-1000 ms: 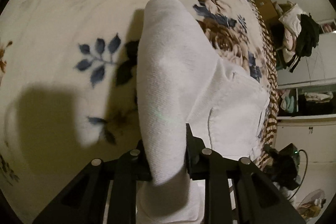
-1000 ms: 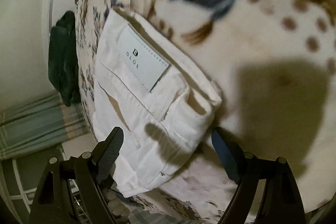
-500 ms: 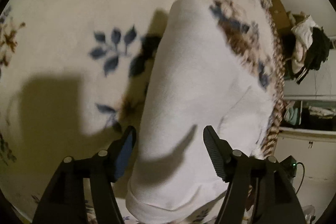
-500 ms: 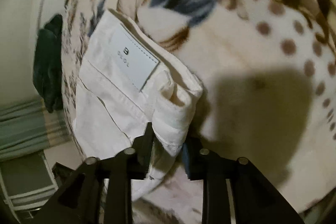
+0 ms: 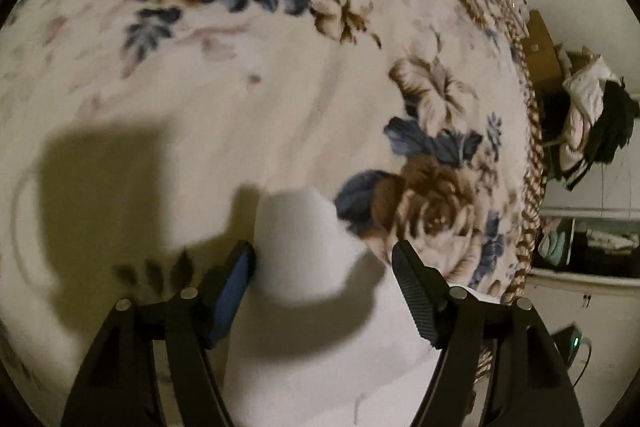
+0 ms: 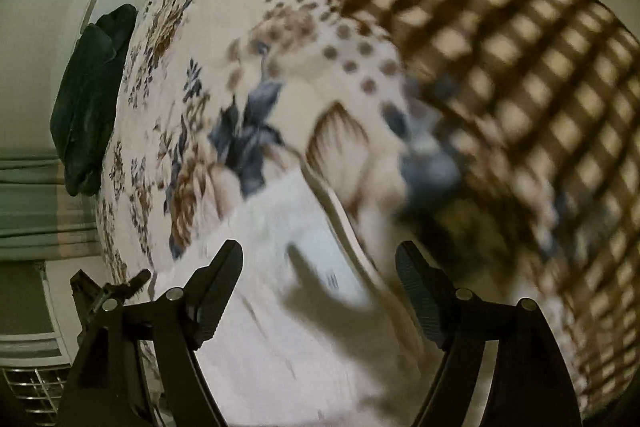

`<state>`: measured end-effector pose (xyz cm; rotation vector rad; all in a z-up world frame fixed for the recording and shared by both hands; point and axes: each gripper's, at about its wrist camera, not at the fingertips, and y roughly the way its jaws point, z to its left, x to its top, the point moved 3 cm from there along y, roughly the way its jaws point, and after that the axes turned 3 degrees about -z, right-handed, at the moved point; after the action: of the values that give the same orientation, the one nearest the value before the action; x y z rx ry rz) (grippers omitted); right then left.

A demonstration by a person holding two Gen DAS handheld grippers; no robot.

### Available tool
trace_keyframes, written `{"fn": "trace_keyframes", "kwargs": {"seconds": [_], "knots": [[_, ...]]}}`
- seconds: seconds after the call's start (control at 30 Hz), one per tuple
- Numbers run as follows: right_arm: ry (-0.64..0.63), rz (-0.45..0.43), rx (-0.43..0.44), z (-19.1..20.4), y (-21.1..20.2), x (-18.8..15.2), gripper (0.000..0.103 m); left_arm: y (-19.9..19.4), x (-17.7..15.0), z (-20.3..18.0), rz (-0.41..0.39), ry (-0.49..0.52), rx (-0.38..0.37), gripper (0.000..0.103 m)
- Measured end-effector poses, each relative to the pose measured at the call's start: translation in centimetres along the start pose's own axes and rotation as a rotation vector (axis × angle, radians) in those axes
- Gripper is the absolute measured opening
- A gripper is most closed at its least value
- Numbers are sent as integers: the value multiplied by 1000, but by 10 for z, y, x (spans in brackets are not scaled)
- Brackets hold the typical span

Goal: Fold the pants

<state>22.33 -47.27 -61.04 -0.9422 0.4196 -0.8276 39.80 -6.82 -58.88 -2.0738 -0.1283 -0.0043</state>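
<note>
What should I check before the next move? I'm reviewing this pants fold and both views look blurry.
1. Left gripper released: ok, jaws wide apart above the white pants.
2. Right gripper released: ok, jaws wide apart, nothing between them.
3. Pants resting on the floral blanket: ok.
4. Fold lying neat and flat: cannot tell, blurred.
5. Waistband label edge aligned: cannot tell, blurred.

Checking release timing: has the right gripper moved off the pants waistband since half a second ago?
Yes. The right gripper was shut on the waistband corner; now it is open above the white pants, and the blanket's checkered border fills more of its view.
</note>
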Motion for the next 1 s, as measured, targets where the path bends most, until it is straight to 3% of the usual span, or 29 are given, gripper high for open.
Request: {"fn": "trace_keyframes", "kwargs": {"seconds": [0.03,0.1,0.17,0.2,0.23,0.27,0.33,0.37,0.4,0.47,0.6,0.63,0.67,0.73,0.77,0.8,0.87,1.0], "knots": [[-3,16,10,2,13,5,81,4,1,2,8,16,3,66],[1,68,30,2,39,13,81,11,0,1,13,61,-6,42],[-7,113,60,3,52,14,78,13,-2,2,-3,107,7,28],[-27,105,77,7,55,14,70,13,-2,3,-9,118,8,24],[-70,87,71,11,55,14,46,13,-3,5,-16,127,13,23],[-93,79,56,13,57,15,34,13,-3,8,-24,131,16,21],[-90,67,54,10,54,14,22,14,-1,14,-24,117,6,21],[-90,53,24,8,53,16,4,18,0,18,-19,112,12,20],[-82,35,-7,3,53,19,5,21,1,20,-12,107,14,20],[-37,52,13,-8,52,22,5,25,2,22,-2,86,9,20],[-88,110,38,0,43,23,12,12,0,15,9,68,-4,27],[-76,129,53,-2,39,22,29,5,-1,14,18,52,-4,30],[-61,141,50,-6,32,19,63,-1,-3,13,17,43,-5,36],[-41,125,77,-11,16,7,91,-22,-13,8,-7,48,-11,58],[-29,123,97,-16,5,-3,91,-30,-19,6,-20,58,-13,83],[-10,125,111,-21,-4,-16,91,-38,-26,4,-28,70,-12,96],[26,127,122,-35,-18,-46,91,-48,-42,4,-37,90,7,101],[113,164,149,-59,-18,-104,91,-45,-82,17,20,45,25,101]]}}
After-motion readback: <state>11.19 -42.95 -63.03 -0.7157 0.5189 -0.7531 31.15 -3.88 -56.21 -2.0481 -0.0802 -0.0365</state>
